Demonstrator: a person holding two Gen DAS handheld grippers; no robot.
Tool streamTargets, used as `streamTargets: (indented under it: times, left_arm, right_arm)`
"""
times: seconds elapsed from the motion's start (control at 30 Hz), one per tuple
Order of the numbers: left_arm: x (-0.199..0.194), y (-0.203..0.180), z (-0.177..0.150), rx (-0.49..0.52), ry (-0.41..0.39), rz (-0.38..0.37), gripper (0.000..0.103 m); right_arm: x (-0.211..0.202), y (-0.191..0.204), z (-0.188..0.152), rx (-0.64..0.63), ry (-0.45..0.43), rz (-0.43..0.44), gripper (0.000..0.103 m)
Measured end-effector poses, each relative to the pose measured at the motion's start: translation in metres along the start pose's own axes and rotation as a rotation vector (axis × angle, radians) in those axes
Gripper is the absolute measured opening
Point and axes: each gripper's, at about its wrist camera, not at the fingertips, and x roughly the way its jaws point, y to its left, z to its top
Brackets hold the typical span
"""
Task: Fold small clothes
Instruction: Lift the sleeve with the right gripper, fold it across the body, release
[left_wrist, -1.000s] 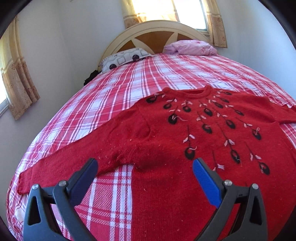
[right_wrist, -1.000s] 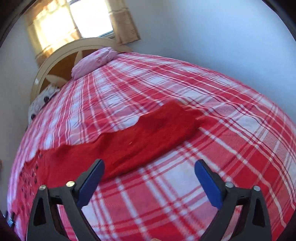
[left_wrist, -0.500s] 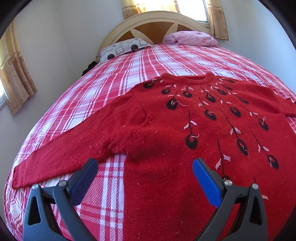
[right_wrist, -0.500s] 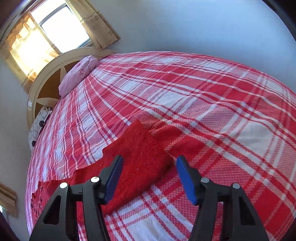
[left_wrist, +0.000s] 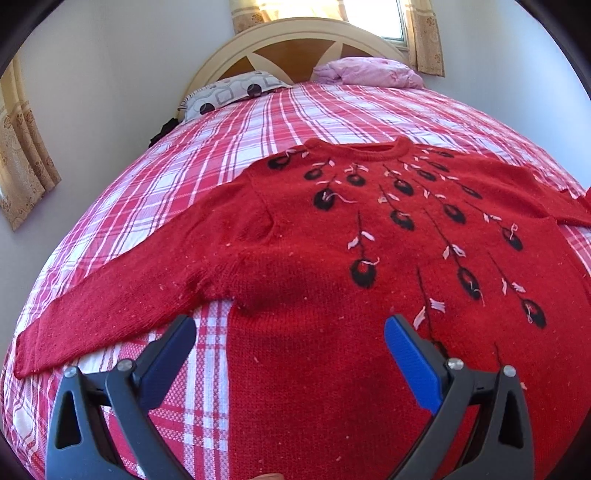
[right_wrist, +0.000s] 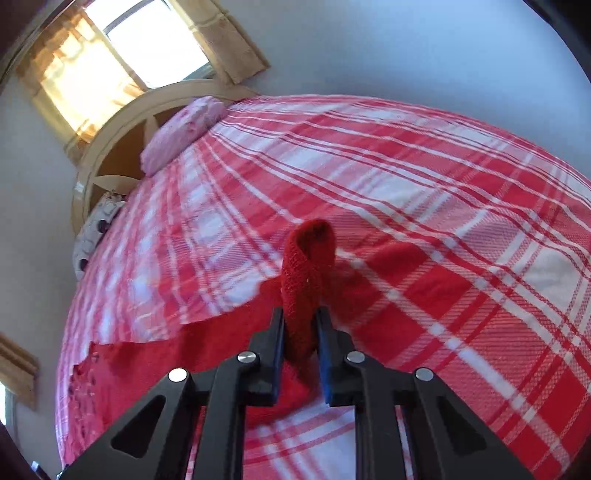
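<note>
Closing on the cuff (right_wrist: 308, 273) of the red sweater (left_wrist: 369, 295), the right gripper (right_wrist: 300, 332) pinches bunched knit standing toward twelve o'clock. That thin bite could slip. The left gripper (left_wrist: 290, 354) gapes wide, empty, above the sweater spread flat on the plaid bedspread (left_wrist: 229, 147).

Left tool (left_wrist: 290, 334): two black plastic arms with triangular cut-outs, a round silver screw head on each link, blue ribbed pads on the inner faces of the fingers (left_wrist: 410, 354). Right tool (right_wrist: 300, 321): same black frame, same cut-outs, four silver screws, blue pads.
</note>
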Motion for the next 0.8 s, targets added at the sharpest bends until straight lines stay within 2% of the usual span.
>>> streamTargets:
  times: [0.33, 0.5, 0.8]
  left_arm:
    - [-0.007, 0.001, -0.003, -0.012, -0.025, -0.038, 0.103]
    - [-0.008, 0.004, -0.005, -0.032, -0.031, -0.055, 0.103]
    - [-0.007, 0.008, -0.006, -0.056, -0.031, -0.081, 0.103]
  right_arm:
    - [-0.037, 0.129, -0.014, -0.216, -0.037, 0.168, 0.015]
    - [-0.032, 0.187, -0.034, -0.291, 0.006, 0.231, 0.015]
    - [-0.022, 0.268, -0.082, -0.393, 0.084, 0.326, 0.015]
